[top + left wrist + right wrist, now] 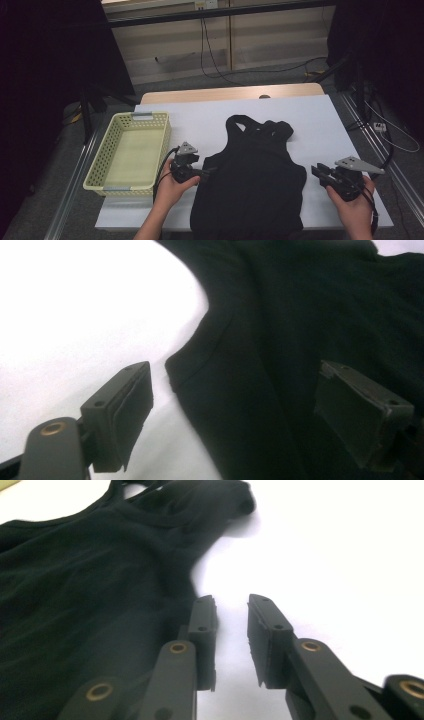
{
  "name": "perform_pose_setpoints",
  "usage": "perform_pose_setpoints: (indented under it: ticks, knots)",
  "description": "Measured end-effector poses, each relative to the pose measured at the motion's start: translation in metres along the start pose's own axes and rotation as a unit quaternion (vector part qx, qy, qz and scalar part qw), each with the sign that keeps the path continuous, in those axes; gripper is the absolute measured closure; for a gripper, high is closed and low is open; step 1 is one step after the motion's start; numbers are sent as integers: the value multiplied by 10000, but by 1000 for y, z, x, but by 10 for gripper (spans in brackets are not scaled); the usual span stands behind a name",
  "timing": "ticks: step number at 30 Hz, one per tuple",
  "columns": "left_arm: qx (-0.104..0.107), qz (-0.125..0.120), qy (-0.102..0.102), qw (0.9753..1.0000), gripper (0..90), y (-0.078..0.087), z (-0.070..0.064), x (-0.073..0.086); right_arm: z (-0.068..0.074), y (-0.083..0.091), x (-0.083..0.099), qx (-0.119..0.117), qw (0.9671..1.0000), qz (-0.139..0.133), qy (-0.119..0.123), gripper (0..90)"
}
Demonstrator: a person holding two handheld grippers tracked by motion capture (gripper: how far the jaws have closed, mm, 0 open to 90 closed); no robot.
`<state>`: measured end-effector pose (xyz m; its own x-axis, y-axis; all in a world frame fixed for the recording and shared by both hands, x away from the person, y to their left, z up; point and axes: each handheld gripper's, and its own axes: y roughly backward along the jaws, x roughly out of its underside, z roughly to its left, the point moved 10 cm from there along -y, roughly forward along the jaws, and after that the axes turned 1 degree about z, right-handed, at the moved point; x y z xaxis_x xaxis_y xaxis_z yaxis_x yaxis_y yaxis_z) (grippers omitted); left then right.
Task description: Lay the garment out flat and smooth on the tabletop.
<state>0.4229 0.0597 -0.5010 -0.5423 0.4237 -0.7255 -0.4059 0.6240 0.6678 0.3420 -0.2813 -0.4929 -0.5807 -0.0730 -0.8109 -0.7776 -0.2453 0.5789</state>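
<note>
A black tank top lies flat on the white table cover, straps away from me and hem hanging over the near edge. My left gripper is at the top's left armhole corner, jaws wide open. In the left gripper view that corner of the black tank top lies between the jaws of the left gripper, the right jaw over the cloth. My right gripper hovers just right of the garment's side, open by a narrow gap. In the right gripper view the right gripper has only white cover between its jaws, with the tank top to the left.
A pale yellow perforated basket stands empty at the table's left. The wooden table edge shows at the back. Cables and dark stands are on the floor beyond and on both sides. White cover lies bare to the right of the garment.
</note>
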Motion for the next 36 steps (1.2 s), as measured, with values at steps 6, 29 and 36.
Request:
perform_pose_setpoints:
  ticks: [6, 29, 36]
  knots:
    - [-22, -12, -12, 10000, 171, 2, 1, 0, 22, -19, 13, -158, 9987, 419, 254, 541]
    - [-44, -35, 158, 9999, 188, 2, 1, 1, -12, -3, 18, -96, 9984, 540, -156, 867]
    - [-6, 74, 153, 9999, 335, -8, 2, 7, -31, -7, 18, 179, 9984, 525, -98, 859]
